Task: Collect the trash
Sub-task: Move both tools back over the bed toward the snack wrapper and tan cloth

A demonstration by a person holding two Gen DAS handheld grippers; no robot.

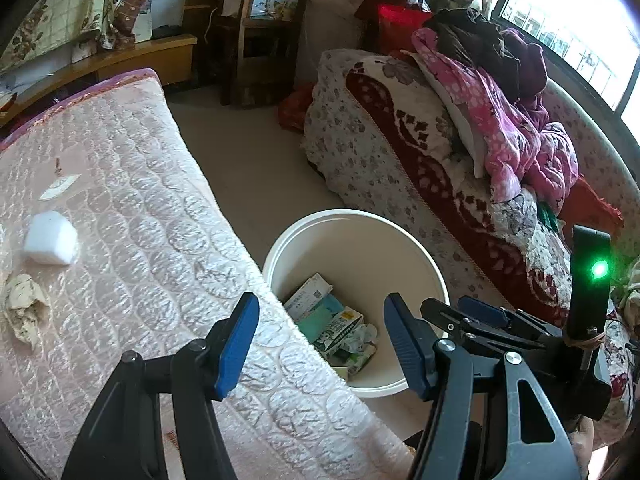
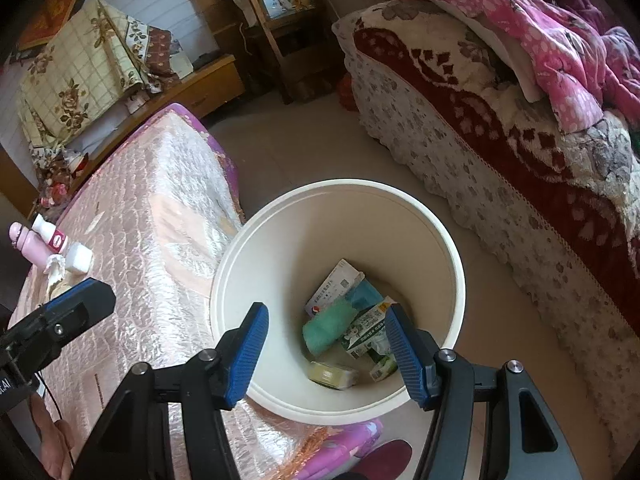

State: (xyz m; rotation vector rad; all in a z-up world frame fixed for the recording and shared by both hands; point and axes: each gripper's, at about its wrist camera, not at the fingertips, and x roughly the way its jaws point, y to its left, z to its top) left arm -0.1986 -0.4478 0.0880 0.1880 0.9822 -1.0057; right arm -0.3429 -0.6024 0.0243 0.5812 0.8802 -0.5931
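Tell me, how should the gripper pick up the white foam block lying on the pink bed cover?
Probably from above, fingers pinching the two flat opposite sides of the white foam block. It lies flat and alone on the pink quilted bed cover, apart from the crumpled paper, so nothing blocks a downward approach. The empty left gripper is nearest.

Bin [image 2: 448,248]: smooth cream plastic, slight sheen. Mattress [image 1: 132,184]: quilted pink satin-like cloth, glossy. Cartons [image 2: 366,332] inside the bin: printed paperboard, creased. Blanket [image 2: 460,92] on the bed: fluffy, matt pile. Floor [image 1: 248,160]: smooth, matt. Hand-held gripper pads [image 2: 244,352]: ribbed blue plastic; black matt arms with metal screws.
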